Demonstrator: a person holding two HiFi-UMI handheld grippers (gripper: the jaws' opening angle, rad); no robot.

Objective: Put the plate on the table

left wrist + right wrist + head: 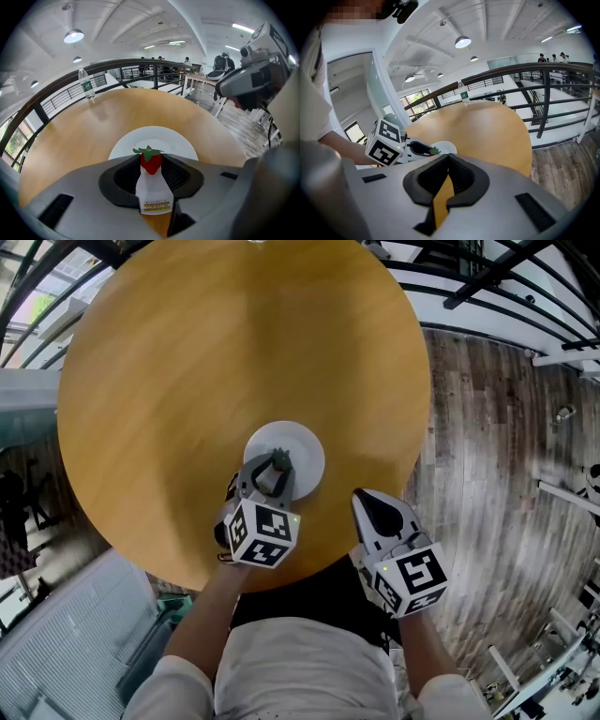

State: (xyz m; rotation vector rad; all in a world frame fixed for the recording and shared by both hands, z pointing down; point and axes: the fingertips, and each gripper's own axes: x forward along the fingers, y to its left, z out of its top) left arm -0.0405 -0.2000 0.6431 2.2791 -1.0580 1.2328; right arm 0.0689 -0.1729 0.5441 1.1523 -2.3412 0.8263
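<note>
The white plate point(302, 454) lay flat on the round wooden table point(206, 352) near its close edge, under the left gripper point(271, 469), whose jaws clasped a toy strawberry point(151, 162) on a white base. The right gripper point(446, 158) had its jaws together, empty. The plate looked stiff, slick and breakable; its rim seemed the only hold.

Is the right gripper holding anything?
No, the right gripper is shut with nothing between its jaws.
</note>
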